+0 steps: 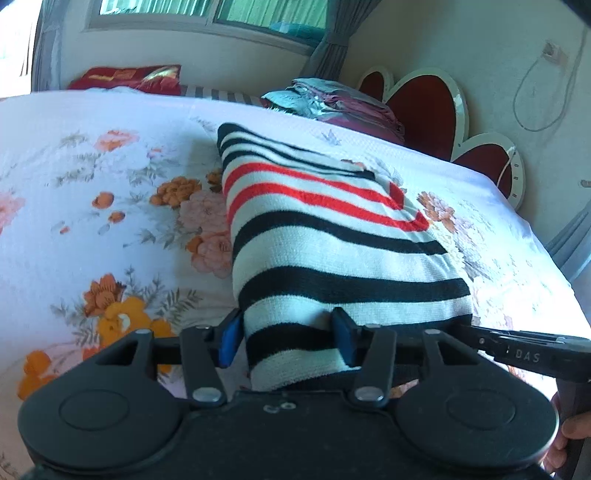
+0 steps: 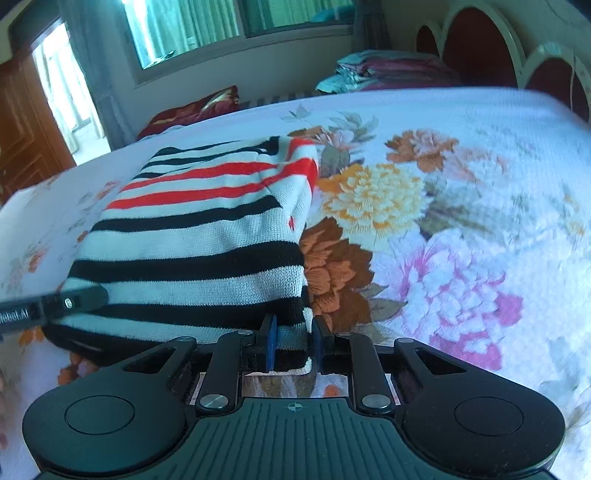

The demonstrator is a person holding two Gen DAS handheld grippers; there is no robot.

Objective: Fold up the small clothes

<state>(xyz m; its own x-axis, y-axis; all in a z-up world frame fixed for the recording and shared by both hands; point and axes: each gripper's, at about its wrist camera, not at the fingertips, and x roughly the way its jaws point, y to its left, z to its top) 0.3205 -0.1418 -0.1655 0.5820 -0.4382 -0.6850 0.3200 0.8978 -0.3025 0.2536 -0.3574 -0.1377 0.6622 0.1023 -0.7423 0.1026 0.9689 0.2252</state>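
Left gripper (image 1: 286,338), jaws part-open, pinches the near left hem corner of the striped sweater (image 1: 325,236). The folded sweater lies on the floral bedsheet (image 1: 92,184), long axis running from the grippers toward the heart-shaped headboard (image 1: 424,107), stripes crosswise. Right gripper (image 2: 293,341), jaws narrowed, clamps the near right hem corner.

One striped sweater (image 1: 332,236) on bed (image 1: 110,192). My tongs: two, left tongs (image 1: 286,338) and right tongs (image 2: 293,341), each with two blue pads. One red pillow (image 1: 129,77) at far edge. One stack of folded bedding (image 1: 332,103) by headboard. Headboard (image 1: 424,107): three red panels visible. One window (image 1: 207,14). One wooden door (image 2: 26,110).
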